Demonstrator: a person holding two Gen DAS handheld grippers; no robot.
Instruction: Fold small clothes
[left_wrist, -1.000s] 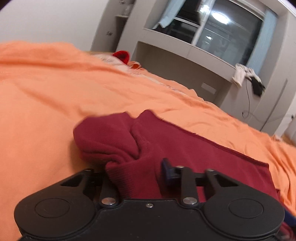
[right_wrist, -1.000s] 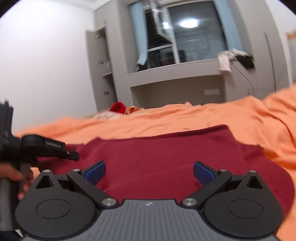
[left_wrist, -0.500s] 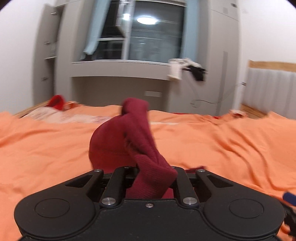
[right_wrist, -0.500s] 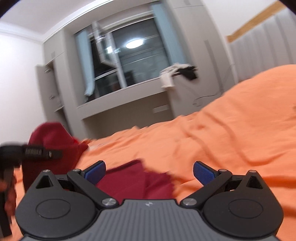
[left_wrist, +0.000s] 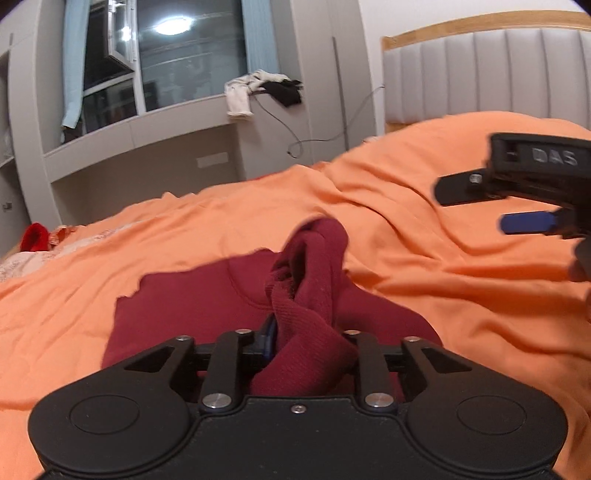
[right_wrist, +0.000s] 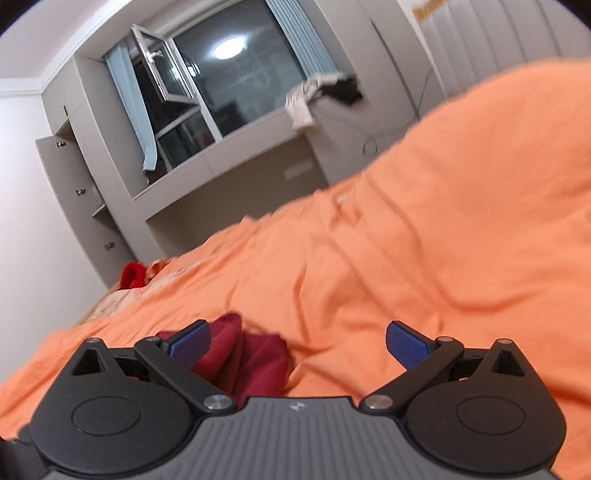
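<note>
A dark red garment (left_wrist: 207, 295) lies on the orange bed cover (left_wrist: 424, 266). My left gripper (left_wrist: 306, 343) is shut on a bunched, ribbed part of the dark red garment and holds that part over the flat part of the cloth. My right gripper (right_wrist: 297, 341) is open and empty, low over the orange bed cover (right_wrist: 424, 258); a fold of the garment (right_wrist: 251, 362) lies under its left finger. The right gripper also shows in the left wrist view (left_wrist: 517, 206), at the right, above the cover.
A grey built-in shelf and window wall (left_wrist: 166, 122) stands behind the bed. A padded headboard (left_wrist: 498, 74) is at the right. White and black clothes (left_wrist: 258, 88) hang off the sill. A small red item (left_wrist: 35, 236) lies at the far left of the bed.
My left gripper has carried the bunched red cloth rightward over the flat part of the garment. My right gripper has swung right, away from most of the garment, and stays open.
</note>
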